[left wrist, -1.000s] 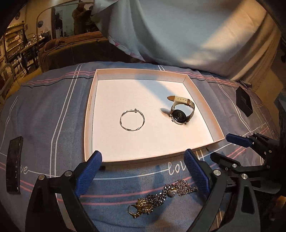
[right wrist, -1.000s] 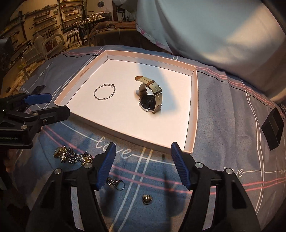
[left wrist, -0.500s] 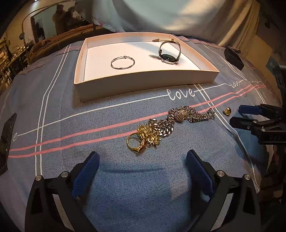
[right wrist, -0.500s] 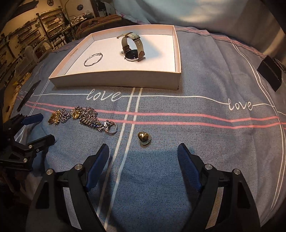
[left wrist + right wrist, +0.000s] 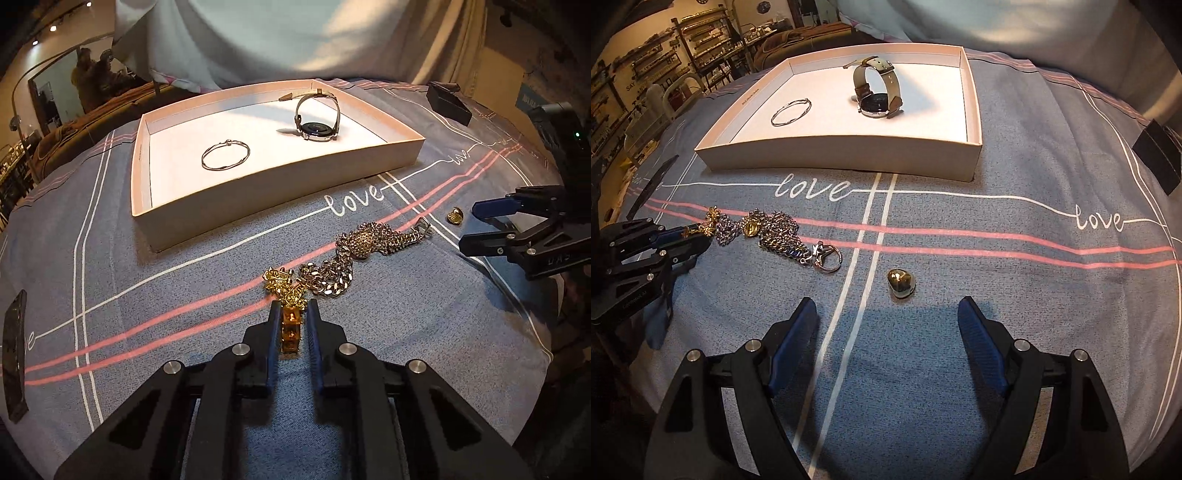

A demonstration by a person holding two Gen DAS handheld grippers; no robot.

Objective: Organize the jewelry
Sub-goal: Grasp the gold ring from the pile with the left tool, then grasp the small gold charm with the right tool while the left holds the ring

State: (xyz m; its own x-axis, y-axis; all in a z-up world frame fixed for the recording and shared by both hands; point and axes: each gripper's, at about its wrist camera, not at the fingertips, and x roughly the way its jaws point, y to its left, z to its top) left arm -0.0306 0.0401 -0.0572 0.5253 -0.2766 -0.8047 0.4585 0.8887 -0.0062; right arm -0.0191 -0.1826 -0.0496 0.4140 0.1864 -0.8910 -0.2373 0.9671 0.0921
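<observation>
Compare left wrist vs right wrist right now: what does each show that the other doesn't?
Left wrist only: the left gripper shut on the gold ring, seen between its fingers. Right wrist only: the right gripper open and empty, just short of the heart charm. Both: the tray holding the bangle and watch, and the chain pile on the cloth.
</observation>
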